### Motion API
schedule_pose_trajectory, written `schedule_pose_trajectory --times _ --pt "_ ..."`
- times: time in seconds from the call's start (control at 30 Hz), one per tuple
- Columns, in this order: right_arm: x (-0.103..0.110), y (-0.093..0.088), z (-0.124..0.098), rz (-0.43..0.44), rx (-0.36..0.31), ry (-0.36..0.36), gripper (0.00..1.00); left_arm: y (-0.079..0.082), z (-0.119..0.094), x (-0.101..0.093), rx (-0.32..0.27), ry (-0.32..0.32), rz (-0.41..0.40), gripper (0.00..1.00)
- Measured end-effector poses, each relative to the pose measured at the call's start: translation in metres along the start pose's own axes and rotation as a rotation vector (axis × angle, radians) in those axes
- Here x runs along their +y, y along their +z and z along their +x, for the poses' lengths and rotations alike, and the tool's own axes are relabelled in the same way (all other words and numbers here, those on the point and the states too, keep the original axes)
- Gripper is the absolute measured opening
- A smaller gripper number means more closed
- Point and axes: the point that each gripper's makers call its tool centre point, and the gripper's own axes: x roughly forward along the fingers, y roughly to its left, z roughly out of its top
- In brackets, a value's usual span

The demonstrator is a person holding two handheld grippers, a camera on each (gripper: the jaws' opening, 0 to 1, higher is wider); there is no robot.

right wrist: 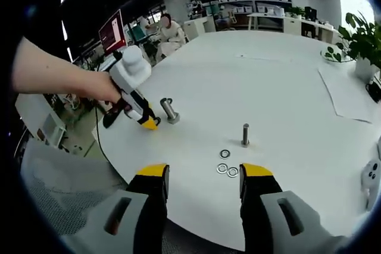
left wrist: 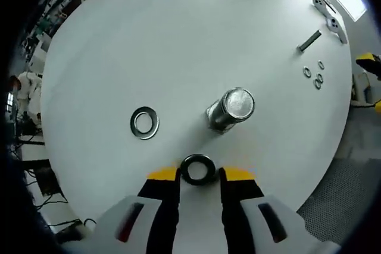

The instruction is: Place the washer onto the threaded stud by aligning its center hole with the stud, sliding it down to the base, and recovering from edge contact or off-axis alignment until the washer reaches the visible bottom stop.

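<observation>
The black washer (left wrist: pixel 197 169) sat right between the yellow tips of the left gripper (left wrist: pixel 199 175), just short of the big threaded stud (left wrist: pixel 231 110), and from the left gripper view the jaws looked closed against its rim, so I'd say it was being gripped edge-on. The stud was standing upright on the white table (left wrist: pixel 178 40), shiny flat top toward the camera. For this step I reckon the trick was bringing the washer level over that top, hole centred, and if an edge caught, backing off a touch and re-levelling rather than pushing. Counting stuff: one flat silver washer (left wrist: pixel 144 122) lay loose to the left of the stud, and three small washers (right wrist: pixel 227 167) sat clustered beyond it, next to one slim bolt (right wrist: pixel 245 135). In the right gripper view, the right gripper (right wrist: pixel 204 173) hung spread wide with nothing in it, near the small washers.
</observation>
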Motion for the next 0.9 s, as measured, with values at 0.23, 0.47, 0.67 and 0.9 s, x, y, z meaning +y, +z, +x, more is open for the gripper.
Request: schedule_pose_trajectory --times 0.23,0.47,0.67,0.9 --pt "-0.0004 -0.0021 0.0001 -0.001 0.008 -0.003 0.50 -0.0021 -0.0011 0.0017 0.002 0.002 0.006 0.21" --pt "-0.0014 -0.0024 0.0004 -0.003 0.011 -0.005 0.50 -0.0018 -0.0010 0.0028 -0.029 0.000 -0.005 0.21" --pt "-0.0031 -0.0013 -0.0002 0.002 0.007 -0.011 0.50 -0.0006 -0.0007 0.0026 -0.038 -0.003 -0.028 0.22" --pt "-0.0030 -0.0009 -0.0005 0.005 0.006 -0.011 0.50 -0.0006 -0.0001 0.0032 -0.017 0.005 -0.052 0.23"
